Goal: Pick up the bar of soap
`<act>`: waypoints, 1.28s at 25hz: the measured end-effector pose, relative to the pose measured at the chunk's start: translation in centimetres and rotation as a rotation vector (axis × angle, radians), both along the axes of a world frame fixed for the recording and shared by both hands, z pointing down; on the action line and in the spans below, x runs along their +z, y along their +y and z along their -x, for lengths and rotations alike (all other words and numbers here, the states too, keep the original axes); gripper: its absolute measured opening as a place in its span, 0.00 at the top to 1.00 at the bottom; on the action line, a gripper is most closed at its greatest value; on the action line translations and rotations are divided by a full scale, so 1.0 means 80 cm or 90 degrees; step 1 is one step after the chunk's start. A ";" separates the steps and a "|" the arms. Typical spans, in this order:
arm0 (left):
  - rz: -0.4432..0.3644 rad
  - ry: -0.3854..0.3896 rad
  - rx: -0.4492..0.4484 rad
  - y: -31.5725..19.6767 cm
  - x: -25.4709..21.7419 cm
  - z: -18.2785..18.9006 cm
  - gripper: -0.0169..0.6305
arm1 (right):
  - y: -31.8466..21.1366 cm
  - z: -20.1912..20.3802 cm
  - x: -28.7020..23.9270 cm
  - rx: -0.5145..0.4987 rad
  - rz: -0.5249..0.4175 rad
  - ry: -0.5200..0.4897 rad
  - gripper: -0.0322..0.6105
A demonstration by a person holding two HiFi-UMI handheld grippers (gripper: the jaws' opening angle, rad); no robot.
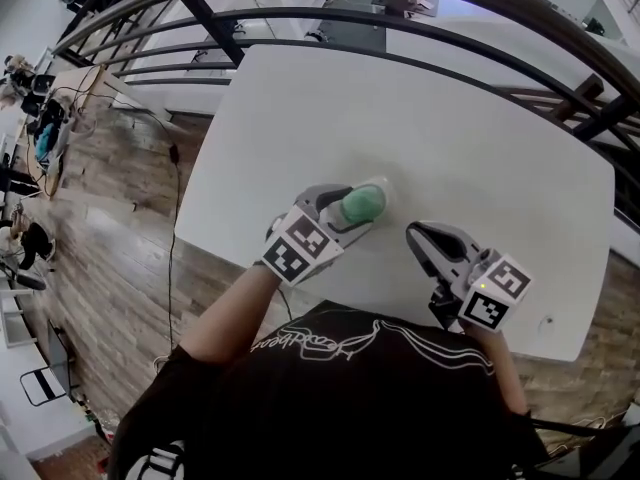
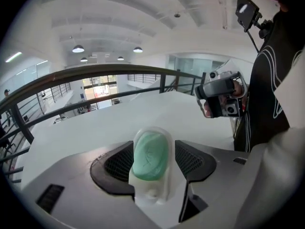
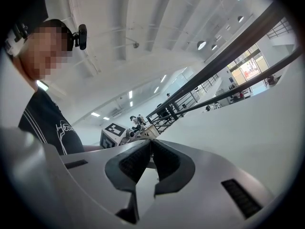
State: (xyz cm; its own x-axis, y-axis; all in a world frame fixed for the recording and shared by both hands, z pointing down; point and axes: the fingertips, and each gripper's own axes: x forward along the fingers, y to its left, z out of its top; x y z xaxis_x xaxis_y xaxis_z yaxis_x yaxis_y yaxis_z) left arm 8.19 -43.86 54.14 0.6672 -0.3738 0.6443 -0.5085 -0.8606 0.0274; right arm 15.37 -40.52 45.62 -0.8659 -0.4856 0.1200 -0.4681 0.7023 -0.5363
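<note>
A mint-green bar of soap (image 1: 362, 203) lies in a white dish (image 1: 383, 186) on the white table (image 1: 450, 118), near its front edge. My left gripper (image 1: 350, 214) reaches over it from the lower left. In the left gripper view the soap (image 2: 150, 155) and its dish (image 2: 153, 193) sit between the two black pads (image 2: 118, 163) of the left gripper (image 2: 151, 151), which stand wide apart beside the dish, with a thin gap at the right pad. My right gripper (image 1: 412, 232) rests to the right of the soap with its jaws together, and nothing shows between them in the right gripper view (image 3: 151, 144).
A dark metal railing (image 1: 330, 18) curves round the far side of the table. Wood floor (image 1: 120, 218) with a cable lies to the left, with office clutter beyond. The person's black shirt (image 1: 330, 398) fills the bottom of the head view.
</note>
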 end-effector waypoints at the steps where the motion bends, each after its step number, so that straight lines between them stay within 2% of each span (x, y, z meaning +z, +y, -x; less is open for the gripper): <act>1: 0.004 -0.008 0.009 0.000 0.005 0.000 0.57 | 0.000 -0.001 0.002 0.003 0.003 0.001 0.92; 5: 0.021 -0.039 0.035 0.000 0.018 -0.001 0.57 | -0.003 -0.003 0.007 0.009 0.010 0.005 0.92; 9: 0.035 -0.045 0.043 -0.001 0.024 -0.005 0.57 | -0.004 -0.002 0.005 0.004 0.007 0.005 0.92; 23: 0.028 -0.115 0.073 0.000 0.040 0.003 0.57 | -0.005 -0.008 0.013 0.012 0.016 0.009 0.92; 32: 0.082 -0.110 0.090 -0.003 0.044 0.006 0.57 | -0.004 -0.004 0.015 0.012 0.020 0.007 0.92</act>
